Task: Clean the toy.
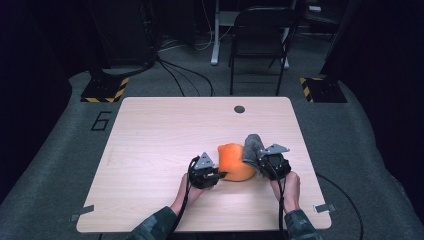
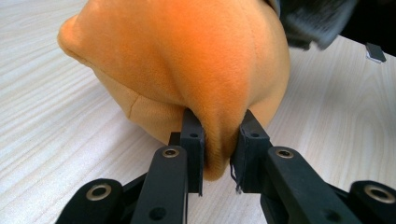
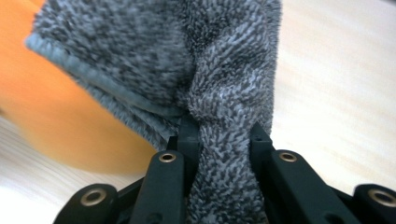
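Pale wooden table (image 1: 150,150) in a dark room: a soft orange fleece cloth (image 1: 234,161) is lying near its front edge, the left gripper (image 1: 218,174) pinching its near fold, while the right gripper (image 1: 258,164) is clamping a grey terry towel (image 1: 252,146) just right of it.

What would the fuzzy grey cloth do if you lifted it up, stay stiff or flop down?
The grey cloth would probably flop: it bunches into folds where the right gripper pinches it. Its loopy pile looks grippy, so it likely won't slip out. It seems light, and soft like the orange cloth that the left gripper squeezes.
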Action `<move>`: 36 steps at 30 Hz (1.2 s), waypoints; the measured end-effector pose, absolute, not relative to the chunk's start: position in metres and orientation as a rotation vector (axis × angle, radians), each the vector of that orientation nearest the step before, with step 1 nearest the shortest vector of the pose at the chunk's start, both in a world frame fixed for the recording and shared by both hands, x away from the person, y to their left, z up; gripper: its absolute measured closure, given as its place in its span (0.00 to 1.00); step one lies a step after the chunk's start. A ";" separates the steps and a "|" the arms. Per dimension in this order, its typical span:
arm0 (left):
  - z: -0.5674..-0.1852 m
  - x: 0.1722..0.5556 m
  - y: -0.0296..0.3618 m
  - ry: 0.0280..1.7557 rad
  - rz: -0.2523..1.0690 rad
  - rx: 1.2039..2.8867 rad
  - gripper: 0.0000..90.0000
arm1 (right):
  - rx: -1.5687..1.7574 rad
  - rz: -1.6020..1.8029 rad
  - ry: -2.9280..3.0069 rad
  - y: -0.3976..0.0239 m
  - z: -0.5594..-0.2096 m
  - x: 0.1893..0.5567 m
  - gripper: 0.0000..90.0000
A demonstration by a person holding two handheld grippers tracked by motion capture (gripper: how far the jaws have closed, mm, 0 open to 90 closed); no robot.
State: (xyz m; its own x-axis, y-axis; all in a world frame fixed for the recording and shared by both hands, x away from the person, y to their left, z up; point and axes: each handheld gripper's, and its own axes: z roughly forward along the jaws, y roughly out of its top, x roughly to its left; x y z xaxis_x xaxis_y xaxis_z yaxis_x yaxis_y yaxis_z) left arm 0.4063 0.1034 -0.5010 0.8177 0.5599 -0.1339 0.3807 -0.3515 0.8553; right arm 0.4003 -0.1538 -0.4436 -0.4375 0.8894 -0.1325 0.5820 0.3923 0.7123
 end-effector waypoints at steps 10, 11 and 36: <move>-0.501 0.406 0.103 0.694 0.223 1.999 0.84 | 1.200 0.817 2.188 -0.134 -0.448 0.399 0.83; -0.501 0.406 0.103 0.693 0.228 2.000 0.83 | 1.199 0.816 2.187 -0.134 -0.448 0.399 0.83; -0.490 0.403 0.111 0.548 0.392 2.077 0.26 | 1.191 0.809 2.200 -0.134 -0.450 0.402 0.83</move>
